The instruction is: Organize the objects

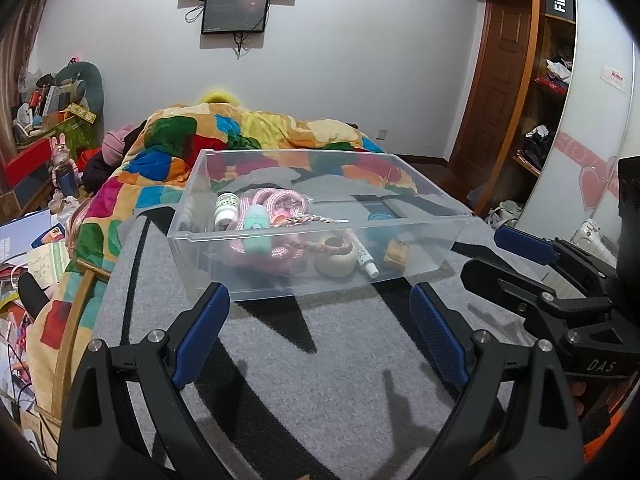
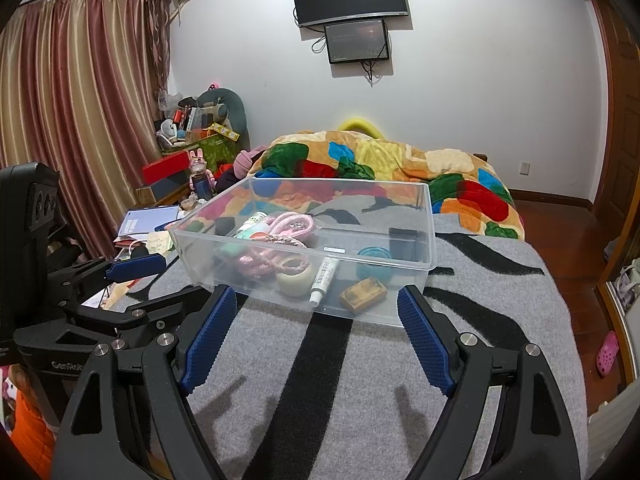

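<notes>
A clear plastic bin (image 1: 320, 224) sits on a gray striped blanket (image 1: 340, 380), straight ahead of both grippers, its long side facing them. Inside lie a pink rope (image 2: 280, 236), tape roll (image 2: 295, 276) and tube (image 2: 325, 277). The left gripper (image 1: 320, 304) and right gripper (image 2: 316, 304) (neither clearly nearer) are spread wide, holding nothing.

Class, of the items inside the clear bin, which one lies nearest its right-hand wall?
The teal round container; the brown block, white tube and tape roll all lie further left.
</notes>
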Demonstrator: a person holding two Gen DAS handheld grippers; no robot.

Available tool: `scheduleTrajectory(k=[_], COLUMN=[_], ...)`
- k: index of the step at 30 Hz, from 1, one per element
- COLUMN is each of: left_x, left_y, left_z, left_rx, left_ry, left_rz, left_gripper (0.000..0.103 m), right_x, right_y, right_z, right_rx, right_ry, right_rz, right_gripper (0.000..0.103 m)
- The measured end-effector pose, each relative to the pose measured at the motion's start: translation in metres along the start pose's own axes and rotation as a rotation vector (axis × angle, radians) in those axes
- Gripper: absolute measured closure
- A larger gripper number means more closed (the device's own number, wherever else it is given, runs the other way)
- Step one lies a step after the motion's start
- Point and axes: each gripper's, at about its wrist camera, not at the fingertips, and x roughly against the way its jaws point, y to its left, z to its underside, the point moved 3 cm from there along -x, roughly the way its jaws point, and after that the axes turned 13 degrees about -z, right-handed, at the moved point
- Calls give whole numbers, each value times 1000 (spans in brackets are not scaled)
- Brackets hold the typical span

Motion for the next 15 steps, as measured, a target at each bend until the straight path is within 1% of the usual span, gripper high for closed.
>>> scheduleTrajectory(k=[8,11,15], left_x=[1,1,1], left_y=[1,2,2], left_z=[-1,-1,-1], left_rx=[7,9,13], left_ry=[-3,-19,-15], left_rz=[-3,-21,-22], left_gripper=[10,8,7], right_x=[1,1,0], right_y=[0,0,1], right_z=[1,1,3], right_rx=[-1,-2,-5], right_ry=[0,-1,2], right_rz=[-1,-1,-1], right_gripper=[22,22,22])
